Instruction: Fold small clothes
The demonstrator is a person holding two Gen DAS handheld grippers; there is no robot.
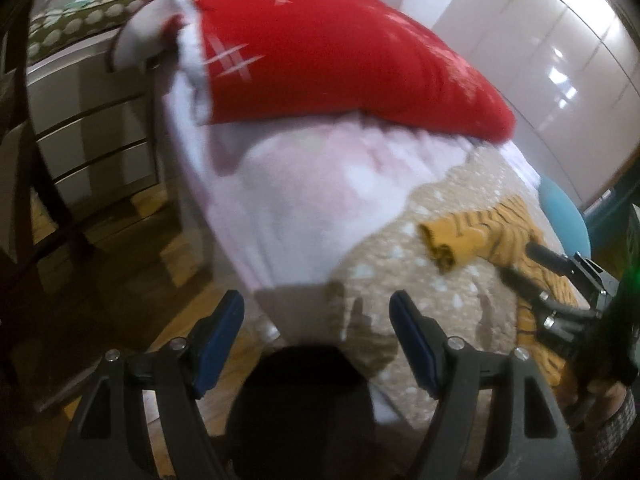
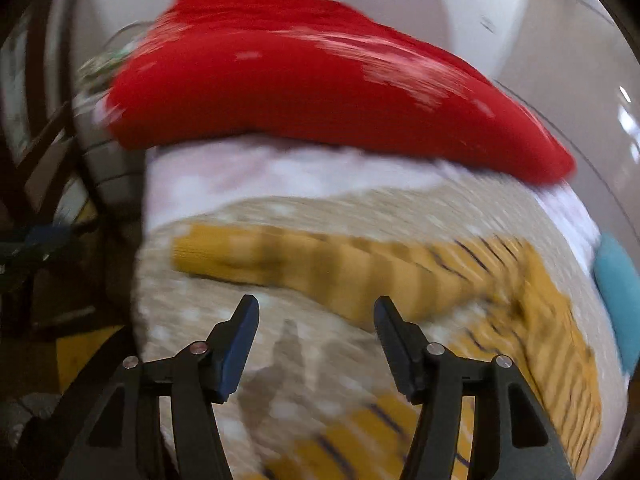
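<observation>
Glossy white wardrobe doors [image 1: 552, 80] line the far wall beyond a bed covered in a beige blanket speckled with pale dots [image 1: 452, 280], and wooden floorboards [image 1: 132, 248] show beside it.

From the left wrist view, the left hand-held gripper [image 1: 316, 332] hangs over the near corner of the bed with its blue-padded jaws spread apart and nothing between them. Just past it, towards 12 o'clock, a pale pink-and-white sheet [image 1: 304, 200] drapes over the bed's edge. Beyond that lies a big red cushion with white star-like marks [image 1: 320, 52]. At about 2 o'clock from the left hand-held gripper lies the small mustard-yellow garment with dark tiger stripes [image 1: 480, 236], one sleeve reaching out with its cuff rolled. The right hand-held gripper [image 1: 560, 280] sits at 3 o'clock, over that garment. At 10 o'clock stands a pale chest of drawers [image 1: 92, 128].

From the right wrist view, heavily blurred, the right hand-held gripper [image 2: 316, 344] stands with its jaws wide and empty above the blanket. The striped garment's sleeve stretches across from 10 to 2 o'clock just beyond the fingertips, more of the garment lying at 4 o'clock. A light blue cushion-like thing [image 2: 616, 292] shows at 3 o'clock at the bed's edge.
</observation>
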